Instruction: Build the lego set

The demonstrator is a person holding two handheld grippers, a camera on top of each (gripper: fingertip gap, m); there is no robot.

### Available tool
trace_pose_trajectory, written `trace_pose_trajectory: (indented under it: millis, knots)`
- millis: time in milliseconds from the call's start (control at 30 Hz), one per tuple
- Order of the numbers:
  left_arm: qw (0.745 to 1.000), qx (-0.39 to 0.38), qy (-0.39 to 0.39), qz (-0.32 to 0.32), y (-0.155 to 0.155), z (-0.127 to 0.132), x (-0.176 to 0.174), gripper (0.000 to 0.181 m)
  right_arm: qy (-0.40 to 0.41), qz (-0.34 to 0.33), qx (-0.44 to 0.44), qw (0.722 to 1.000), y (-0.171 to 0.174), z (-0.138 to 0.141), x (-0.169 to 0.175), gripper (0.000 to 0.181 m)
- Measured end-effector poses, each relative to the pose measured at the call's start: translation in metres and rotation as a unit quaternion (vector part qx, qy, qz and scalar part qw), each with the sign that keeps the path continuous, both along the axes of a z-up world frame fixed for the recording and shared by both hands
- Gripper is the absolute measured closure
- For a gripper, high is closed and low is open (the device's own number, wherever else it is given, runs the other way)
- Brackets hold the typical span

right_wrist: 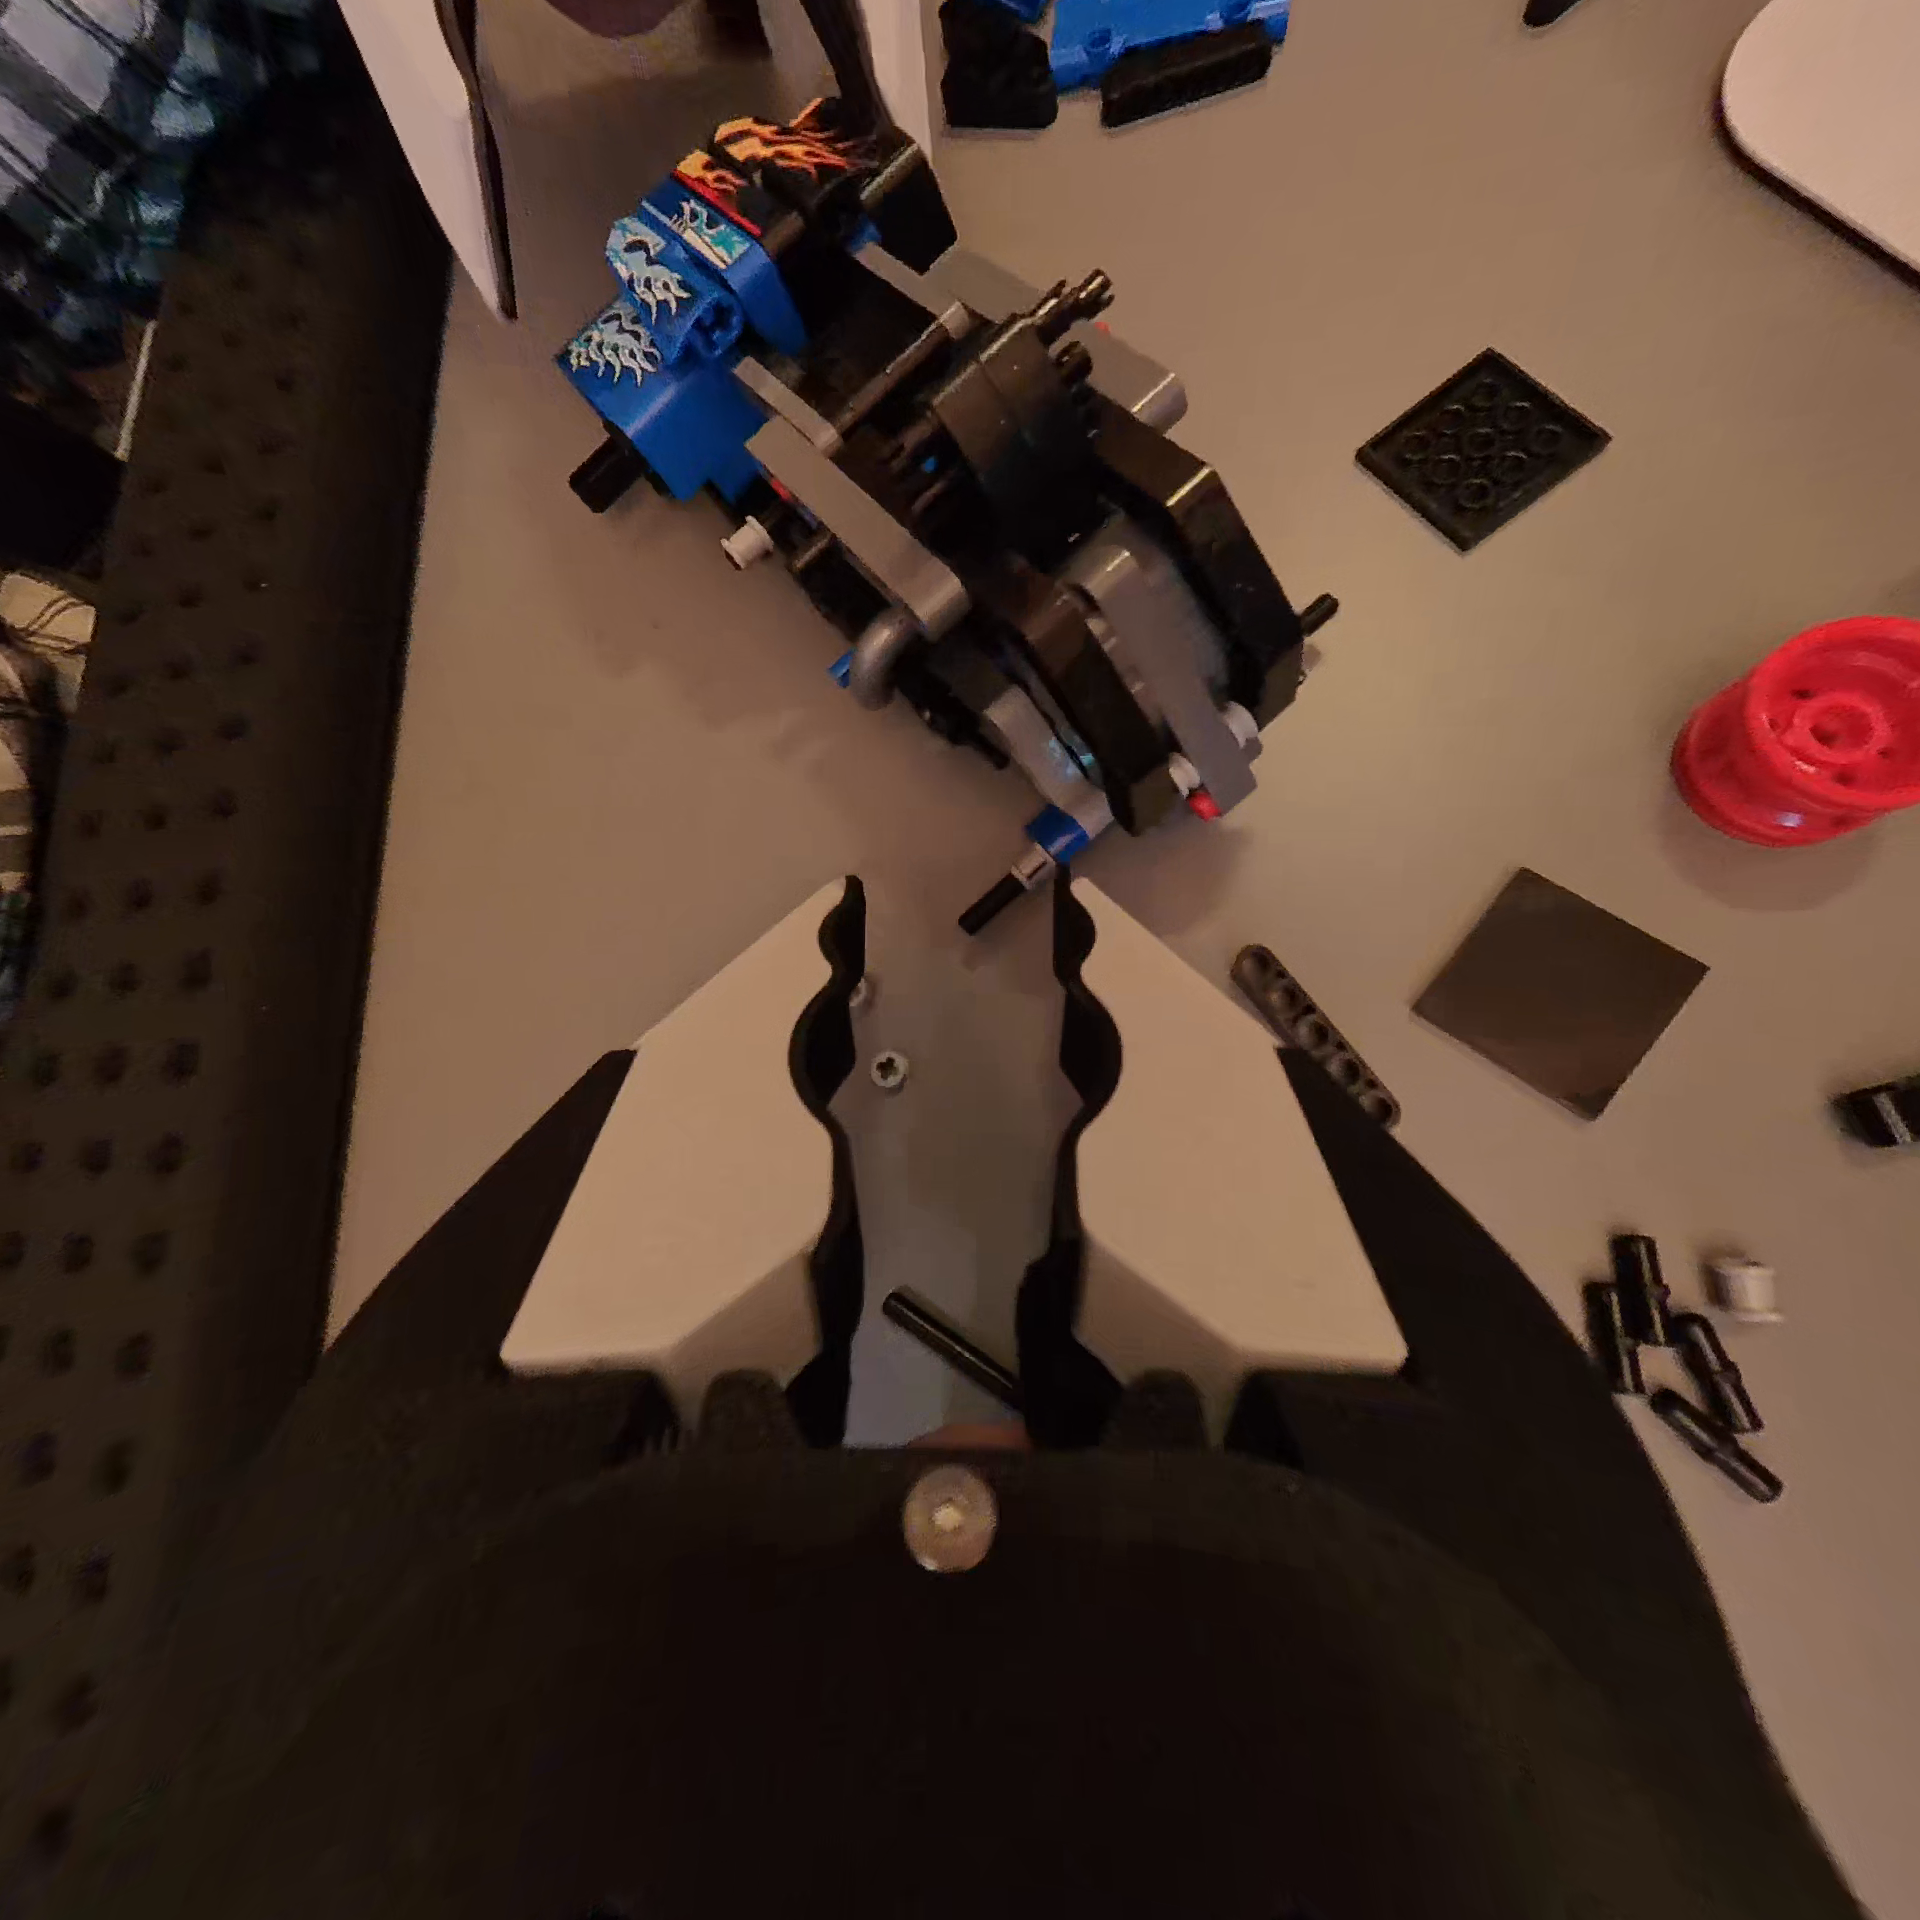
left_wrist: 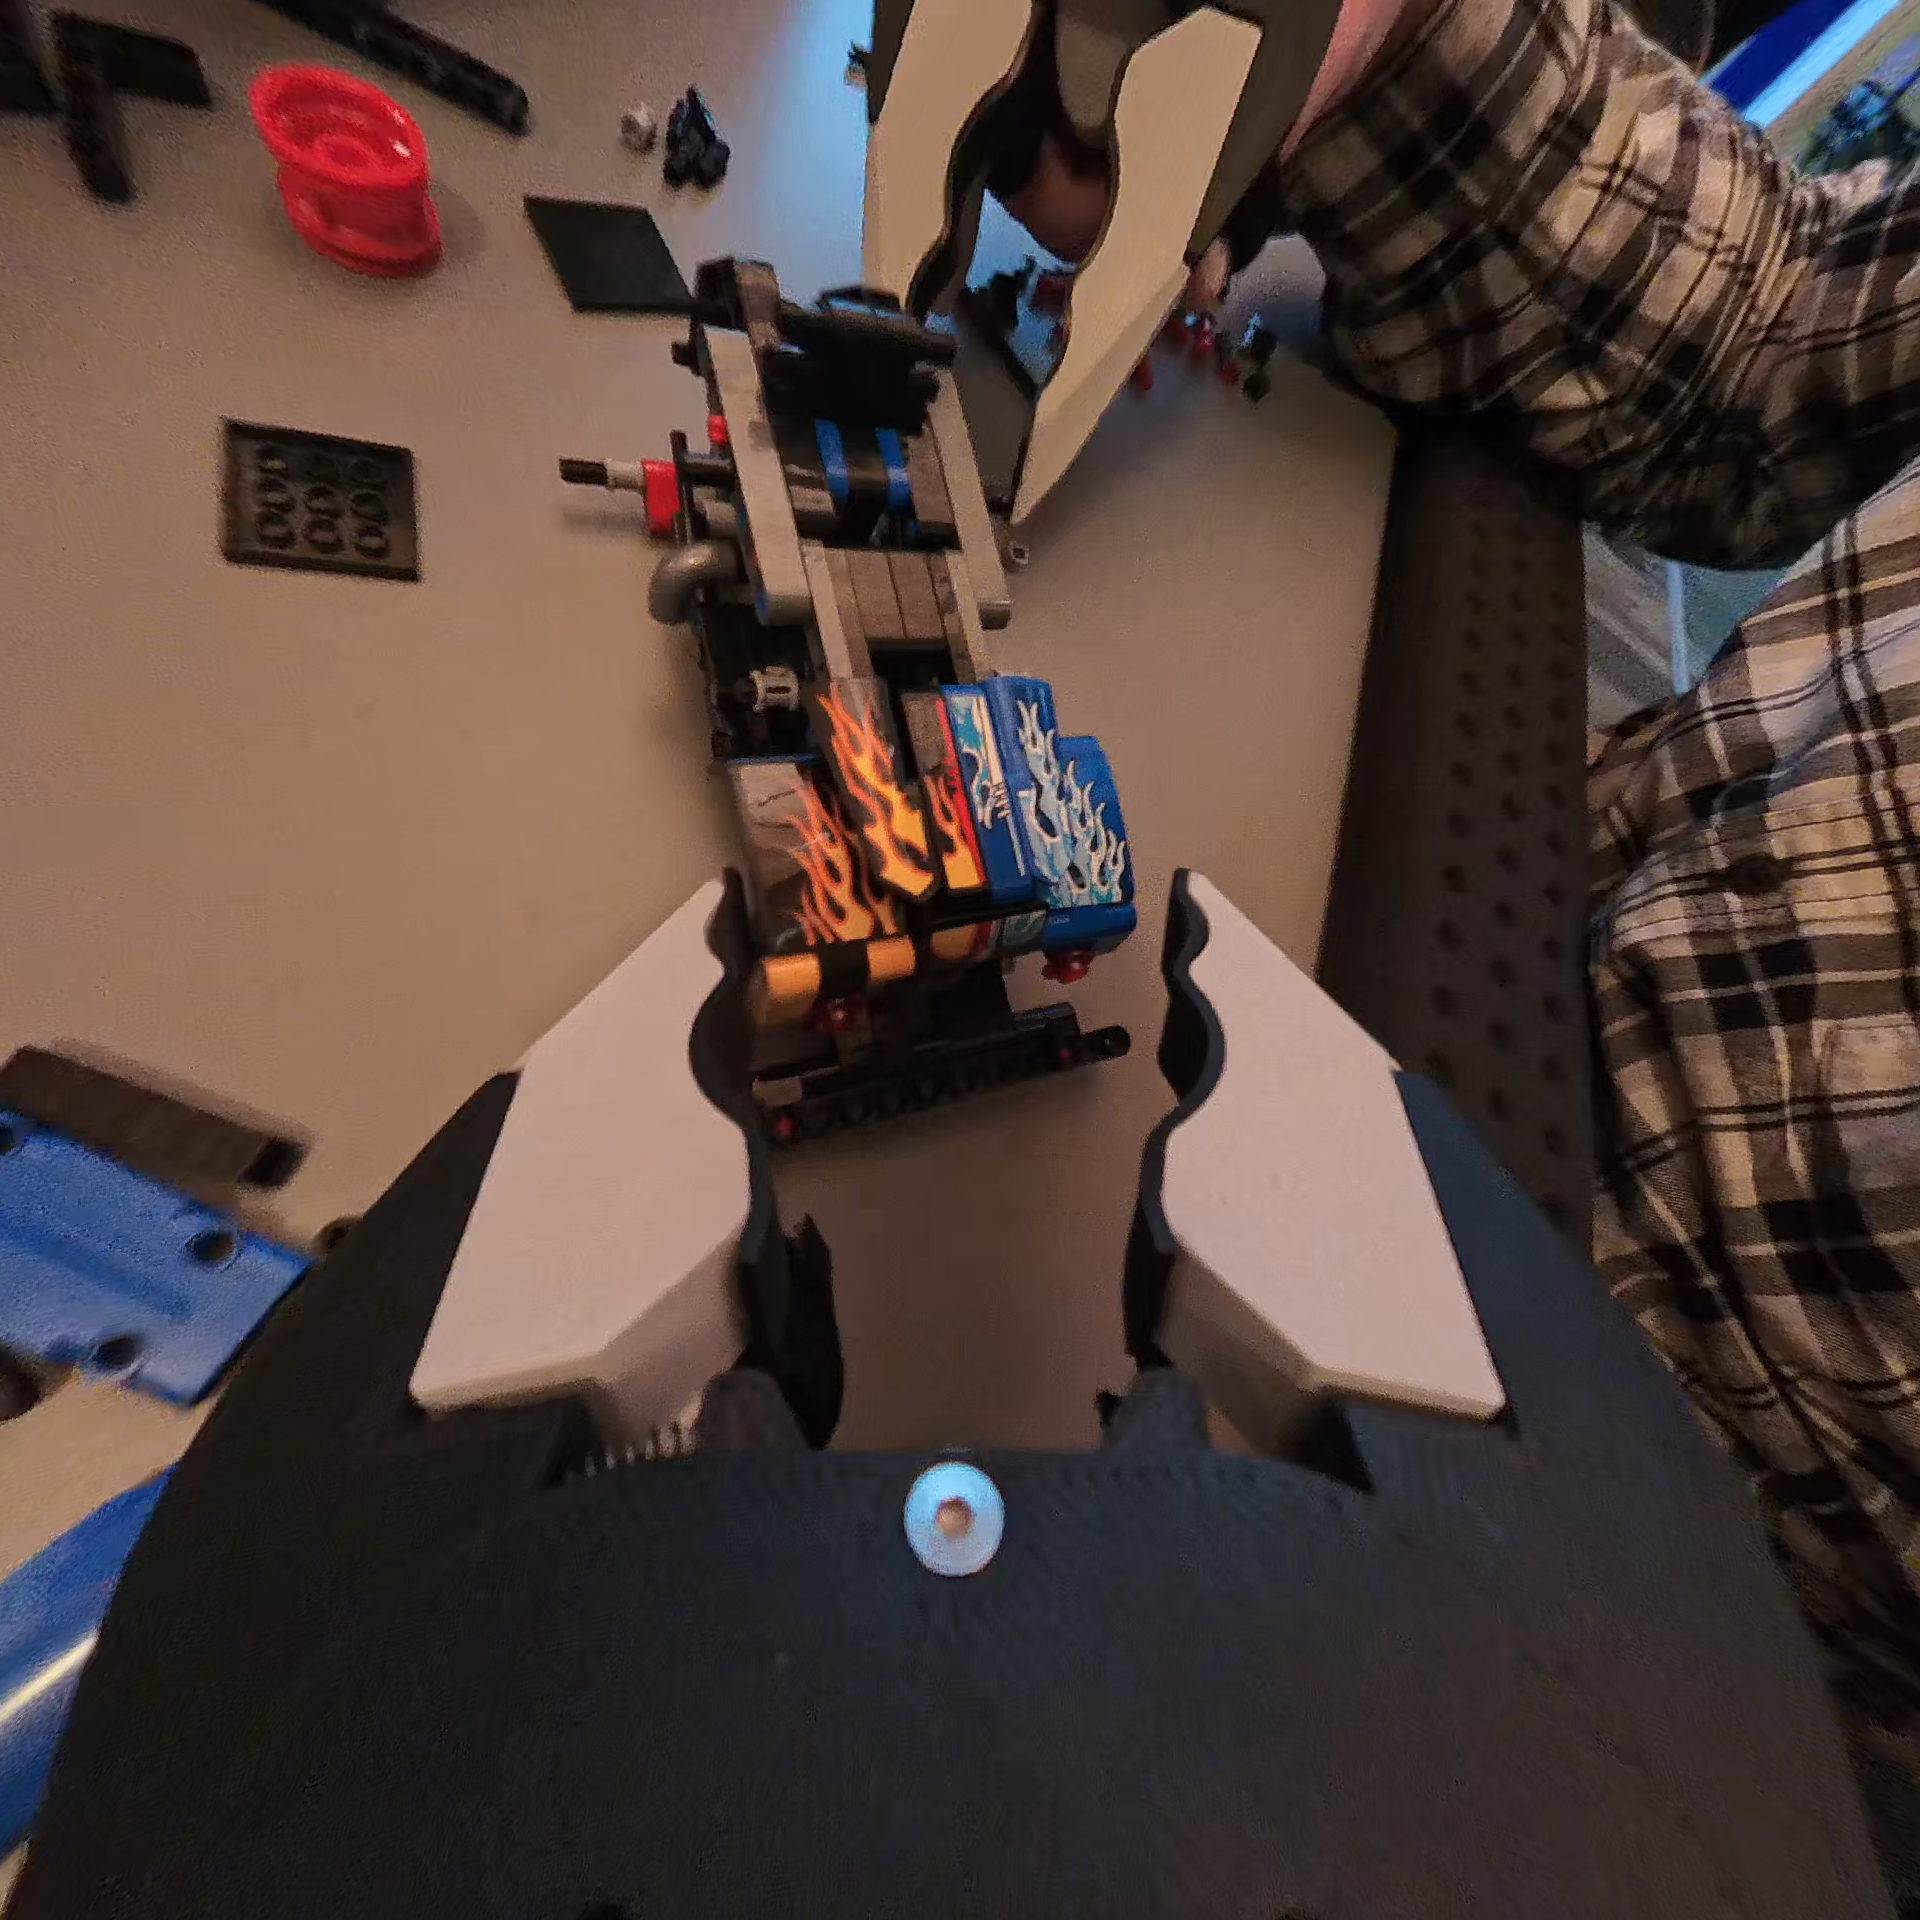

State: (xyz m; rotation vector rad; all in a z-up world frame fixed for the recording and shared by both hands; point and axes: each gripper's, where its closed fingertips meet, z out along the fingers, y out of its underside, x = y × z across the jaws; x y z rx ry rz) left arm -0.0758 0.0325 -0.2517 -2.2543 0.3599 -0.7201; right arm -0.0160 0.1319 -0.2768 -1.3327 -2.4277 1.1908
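**Both grippers wait at the two ends of the half-built vehicle**

The grey table [right_wrist: 644, 790] carries everything. On it lies the lego vehicle [left_wrist: 883, 644], a long chassis of grey and black beams with a flame-printed front in orange and blue. In the left wrist view it runs from the centre toward 12 o'clock; in the right wrist view it lies at 12 o'clock, slanted toward 11.

The left gripper [left_wrist: 948, 894] is released, its jaws spread wide on both sides of the flame-printed end. The left finger looks to be against the model, the right one is apart from it.

The right gripper [right_wrist: 958, 896] has its jaws parted with a narrow gap and grasps nothing. The tips are just beside a black axle [right_wrist: 1000, 902] that sticks out from the rear of the vehicle.

A red wheel rim [right_wrist: 1808, 732] stands at 3 o'clock in the right wrist view. Near it lie a black studded plate [right_wrist: 1484, 449] and a smooth black tile [right_wrist: 1558, 992].
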Motion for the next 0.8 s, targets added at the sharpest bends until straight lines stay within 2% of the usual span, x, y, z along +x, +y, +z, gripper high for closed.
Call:
trace_pose_trajectory:
  millis: [133, 233, 333, 400, 600, 800]
  knots:
    - [0.998, 0.036, 0.02, 0.052, -0.001, 0.021, -0.032, 0.109, 0.014, -0.011, 0.004, 1.0, 0.007, -0.001, -0.002, 0.147]
    - [0.988, 0.039, 0.094, 0.12, 0.001, 0.025, -0.076, 0.119, 0.023, -0.013, 0.014, 1.0, 0.01, -0.003, -0.003, 0.148]
    - [0.97, 0.018, 0.187, 0.151, -0.001, 0.022, -0.118, 0.127, 0.034, -0.013, 0.024, 0.999, 0.012, -0.003, -0.006, 0.15]
    - [0.962, 0.0, 0.222, 0.158, 0.0, 0.019, -0.138, 0.128, 0.04, -0.016, 0.03, 0.999, 0.014, -0.003, -0.006, 0.151]
    - [0.946, -0.03, 0.283, 0.156, 0.003, 0.014, -0.17, 0.14, 0.061, -0.037, 0.036, 0.997, 0.028, 0.002, -0.008, 0.153]
    - [0.95, -0.091, 0.273, 0.123, -0.008, -0.015, -0.164, 0.147, 0.07, -0.047, 0.031, 0.996, 0.033, 0.001, -0.009, 0.155]
